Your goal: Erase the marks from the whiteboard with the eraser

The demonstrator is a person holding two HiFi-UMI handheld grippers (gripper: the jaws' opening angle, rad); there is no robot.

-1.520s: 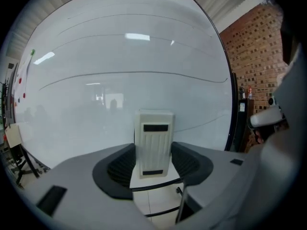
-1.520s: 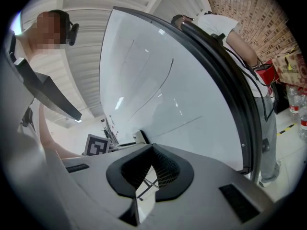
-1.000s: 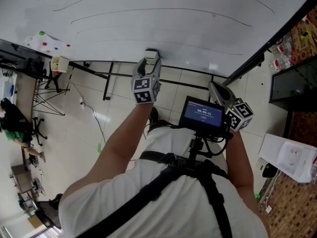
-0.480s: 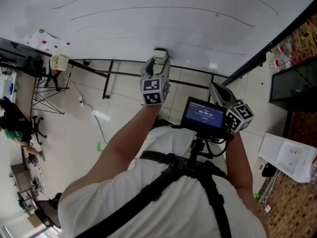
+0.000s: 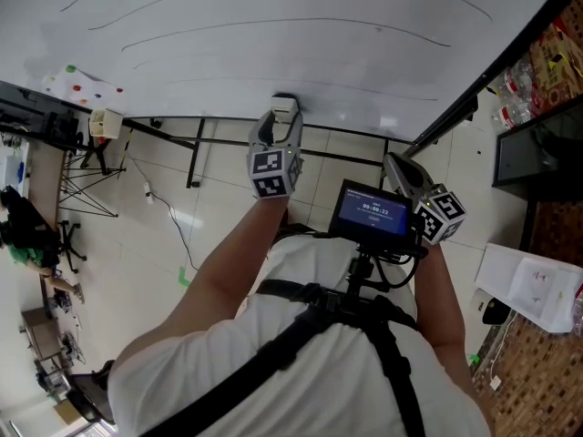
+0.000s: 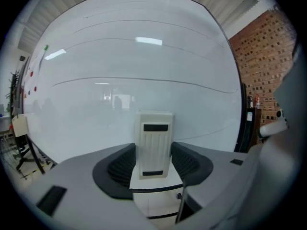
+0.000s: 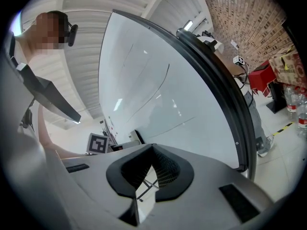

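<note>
At the far left of the head view, a few coloured magnets (image 5: 84,78) dot the corner of the whiteboard (image 5: 273,57). Below them a small cream box (image 5: 105,120) hangs at the board's edge, above a thin black tripod (image 5: 84,173) and a loose cable (image 5: 173,215) on the tiled floor. Black stand bars (image 5: 197,149) run under the board. Long, thin pen lines (image 5: 282,21) curve across its white face. Near the middle, the left gripper (image 5: 276,133) is clamped on the eraser (image 6: 154,143), a ribbed white block with two dark rectangles, its pads pressed to the block's sides. The eraser's far end sits up against the board's lower edge, below the lowest line. To the right, a small dark screen (image 5: 371,211) on the person's chest mount sits between the two arms. It shows a row of pale digits too small to read. The right gripper (image 5: 399,169) sits just beside the screen's right edge with its jaws closed together on nothing, well short of the board. Both grippers carry black-and-white square markers. Further right are the board's black frame (image 5: 474,98), some clear bottles (image 5: 521,87), a dark cabinet (image 5: 537,157) and a white sheet (image 5: 533,285).
</note>
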